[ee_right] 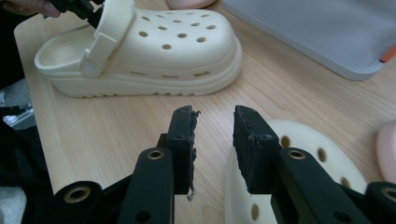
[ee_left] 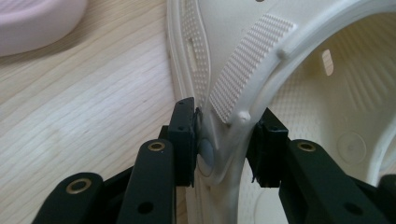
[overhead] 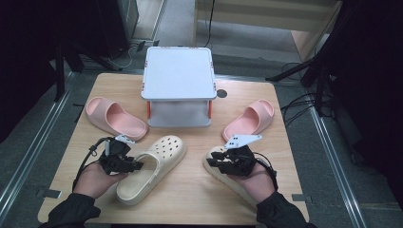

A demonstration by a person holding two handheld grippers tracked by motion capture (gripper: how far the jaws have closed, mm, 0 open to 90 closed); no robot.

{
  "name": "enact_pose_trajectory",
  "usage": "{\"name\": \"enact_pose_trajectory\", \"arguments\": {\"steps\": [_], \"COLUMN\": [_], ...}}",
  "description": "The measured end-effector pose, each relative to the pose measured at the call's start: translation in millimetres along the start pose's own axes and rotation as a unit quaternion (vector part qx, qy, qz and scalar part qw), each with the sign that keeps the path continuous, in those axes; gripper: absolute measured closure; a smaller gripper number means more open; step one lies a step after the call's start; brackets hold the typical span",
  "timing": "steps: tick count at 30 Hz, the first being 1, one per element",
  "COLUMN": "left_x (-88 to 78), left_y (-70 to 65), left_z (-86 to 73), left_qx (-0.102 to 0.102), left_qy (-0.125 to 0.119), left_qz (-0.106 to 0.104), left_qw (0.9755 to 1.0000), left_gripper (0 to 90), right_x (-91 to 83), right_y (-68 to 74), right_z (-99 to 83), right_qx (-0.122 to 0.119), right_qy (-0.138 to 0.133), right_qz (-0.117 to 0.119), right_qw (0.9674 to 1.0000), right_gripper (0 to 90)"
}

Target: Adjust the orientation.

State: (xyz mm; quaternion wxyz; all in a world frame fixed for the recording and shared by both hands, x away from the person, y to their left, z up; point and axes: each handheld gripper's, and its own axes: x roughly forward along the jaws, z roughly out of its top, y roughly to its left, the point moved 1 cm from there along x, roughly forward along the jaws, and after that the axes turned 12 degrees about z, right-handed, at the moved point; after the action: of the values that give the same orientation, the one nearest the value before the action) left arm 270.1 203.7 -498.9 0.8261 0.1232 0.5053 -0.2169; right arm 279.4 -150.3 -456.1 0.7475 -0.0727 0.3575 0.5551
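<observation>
- High view: cream clog (overhead: 152, 168) lies diagonally, toe away from left gripper (overhead: 124, 164), whose fingers (ee_left: 184, 140) clamp its heel strap.
- Right gripper (overhead: 223, 161) fingers (ee_right: 182, 135) gape, empty, over second clog (ee_right: 299, 154).

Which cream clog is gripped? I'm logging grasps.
The cream clog at left: left tongs clamp its side wall. The right clog lies under open right tongs.

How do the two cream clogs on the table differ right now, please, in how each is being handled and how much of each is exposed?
The left clog is gripped: the left tool has its jaws on either side of the side wall at the strap pivot. The right clog is not held; the right tool hangs open above its toe. The left clog lies fully exposed, while the right clog is largely hidden under the hand. Both are cream, perforated and upright on the table.
</observation>
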Motion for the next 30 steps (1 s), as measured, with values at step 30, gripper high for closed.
{"name": "enact_pose_trajectory", "arguments": {"steps": [30], "left_x": [-10.2], "left_y": [24.0], "left_z": [-20.4], "left_qx": [-0.03], "left_qy": [0.02], "left_qz": [0.001], "left_qw": [0.9993], "left_gripper": [75.3], "right_x": [96.7], "right_y": [46.4], "right_z": [10.8], "right_qx": [-0.025], "right_qy": [0.072], "right_qz": [0.046], "right_qw": [0.9961], "right_gripper": [90.0]}}
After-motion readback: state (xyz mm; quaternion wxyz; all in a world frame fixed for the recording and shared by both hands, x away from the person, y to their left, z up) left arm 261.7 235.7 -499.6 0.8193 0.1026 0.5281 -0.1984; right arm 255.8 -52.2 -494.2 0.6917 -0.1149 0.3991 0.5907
